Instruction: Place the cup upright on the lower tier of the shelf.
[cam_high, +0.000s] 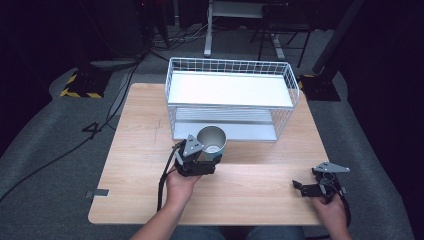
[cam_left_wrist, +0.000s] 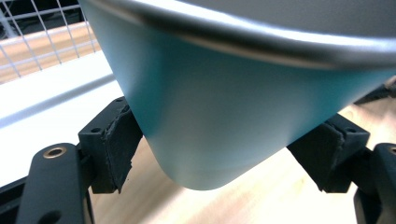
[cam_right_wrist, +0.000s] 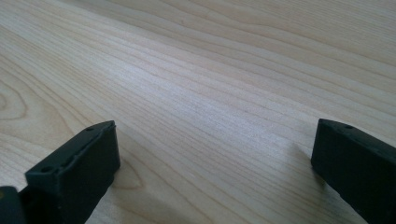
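Observation:
A teal metal cup (cam_high: 212, 142) with a silver inside is held upright just above the wooden table (cam_high: 140, 150), in front of the wire rack (cam_high: 230, 97). My left gripper (cam_high: 200, 162) is shut on it low on its body. In the left gripper view the cup (cam_left_wrist: 224, 102) sits between both pads (cam_left_wrist: 116, 144), which press its sides near the base. My right gripper (cam_high: 307, 188) rests low over the table at the front right, open, with bare wood between its jaws (cam_right_wrist: 210, 140).
The white wire rack has an upper white shelf (cam_high: 227, 90) and a lower shelf (cam_high: 225, 127), both bare, standing at the table's far middle. Black cables (cam_high: 100, 125) trail over the floor on the left. Bare wood lies between the two grippers.

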